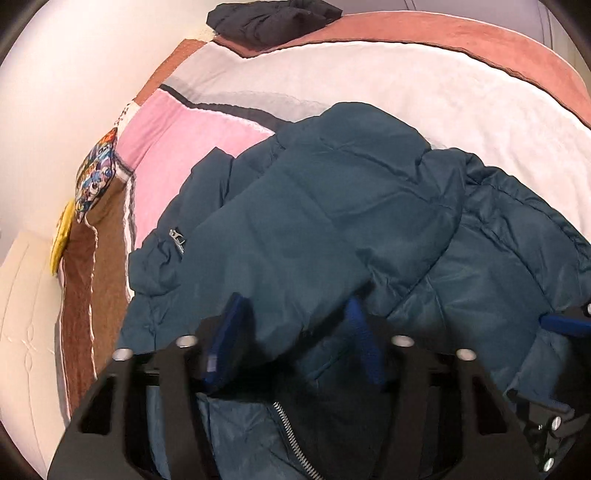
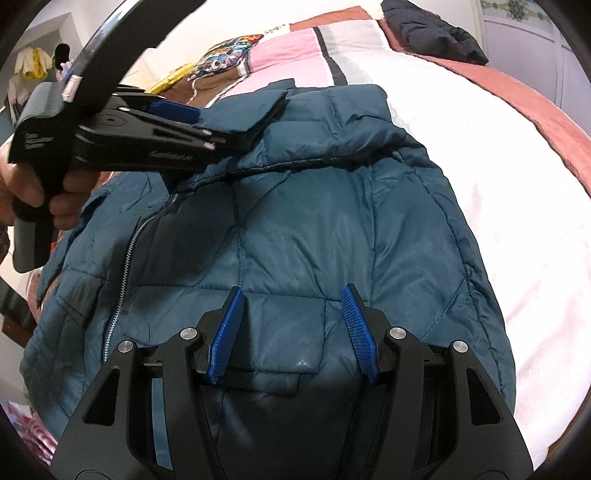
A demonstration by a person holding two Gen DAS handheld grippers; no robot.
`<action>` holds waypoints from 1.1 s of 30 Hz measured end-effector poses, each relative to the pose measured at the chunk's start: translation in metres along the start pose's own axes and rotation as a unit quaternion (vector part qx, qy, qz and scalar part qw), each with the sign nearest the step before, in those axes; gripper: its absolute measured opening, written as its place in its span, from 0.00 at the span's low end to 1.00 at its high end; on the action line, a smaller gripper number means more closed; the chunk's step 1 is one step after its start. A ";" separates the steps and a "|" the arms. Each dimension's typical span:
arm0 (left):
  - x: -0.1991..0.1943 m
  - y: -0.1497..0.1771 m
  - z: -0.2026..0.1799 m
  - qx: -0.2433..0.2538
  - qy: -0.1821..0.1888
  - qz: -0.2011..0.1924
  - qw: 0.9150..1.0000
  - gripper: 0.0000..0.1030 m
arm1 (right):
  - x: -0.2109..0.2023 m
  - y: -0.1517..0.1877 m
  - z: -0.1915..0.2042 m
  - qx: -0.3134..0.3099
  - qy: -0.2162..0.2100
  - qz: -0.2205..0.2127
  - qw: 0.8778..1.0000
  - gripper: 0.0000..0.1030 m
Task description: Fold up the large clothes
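The left gripper [image 1: 291, 332] has its blue pads [image 1: 227, 332] spread wide, with a puffy fold of the teal jacket [image 1: 332, 206] bulging between them; whether the pads actually press the fabric cannot be told from its own camera. In the right wrist view the left gripper [image 2: 221, 127] reaches in from the left side at the jacket's upper part, where a flat flap of the jacket [image 2: 258, 110] lies at its tips (the jaws look close around it, though the angle hides the contact), and the person's hand [image 2: 33, 192] grips its handle.

The right gripper [image 2: 291, 325] is spread, its ribbed blue pads [image 2: 358, 325] well apart, hovering over a pocket flap [image 2: 284, 332] on the jacket's quilted front and pinching nothing.

The jacket lies on the bed [image 1: 406, 81], bunched and partly folded over itself, near the bed's near edge. Its metal zipper [image 2: 125, 266] runs down the left side of the front. A white cover spreads under it, with a pink blanket [image 1: 173, 147] toward the bed's left side and a rust-coloured one [image 2: 517, 92] along the far edge. A dark garment [image 1: 269, 18] sits at the far edge, and a patterned cushion [image 1: 98, 173] rests at the bed's left edge.
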State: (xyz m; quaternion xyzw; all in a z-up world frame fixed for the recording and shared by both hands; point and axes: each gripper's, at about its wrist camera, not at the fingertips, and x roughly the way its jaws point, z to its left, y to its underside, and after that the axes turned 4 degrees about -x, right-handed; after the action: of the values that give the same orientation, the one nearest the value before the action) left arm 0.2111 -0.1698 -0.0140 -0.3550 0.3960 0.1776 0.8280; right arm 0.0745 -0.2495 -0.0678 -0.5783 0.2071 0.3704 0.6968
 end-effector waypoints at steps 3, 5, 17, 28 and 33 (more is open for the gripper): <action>0.002 -0.001 0.006 -0.033 0.010 0.006 0.999 0.21 | 0.001 -0.001 -0.001 0.001 -0.002 0.001 1.000 0.54; -0.001 -0.002 0.013 -0.062 0.007 0.000 0.998 0.10 | 0.002 -0.001 -0.002 0.002 -0.002 0.002 1.000 0.54; -0.029 0.030 0.114 -0.296 0.021 -0.039 0.954 0.03 | 0.005 0.000 -0.003 0.000 0.002 0.004 1.000 0.54; -0.002 0.101 0.184 -0.434 -0.010 0.002 0.901 0.02 | 0.008 0.001 0.001 -0.005 0.010 0.006 1.000 0.54; 0.026 0.138 0.205 -0.486 -0.011 0.032 0.873 0.02 | 0.009 0.001 0.003 -0.009 0.015 0.008 1.000 0.55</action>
State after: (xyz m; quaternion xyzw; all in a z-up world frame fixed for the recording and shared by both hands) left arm 0.2564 0.0748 -0.0073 -0.6979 0.2621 0.3773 0.5494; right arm 0.0792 -0.2445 -0.0742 -0.5885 0.2188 0.3690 0.6853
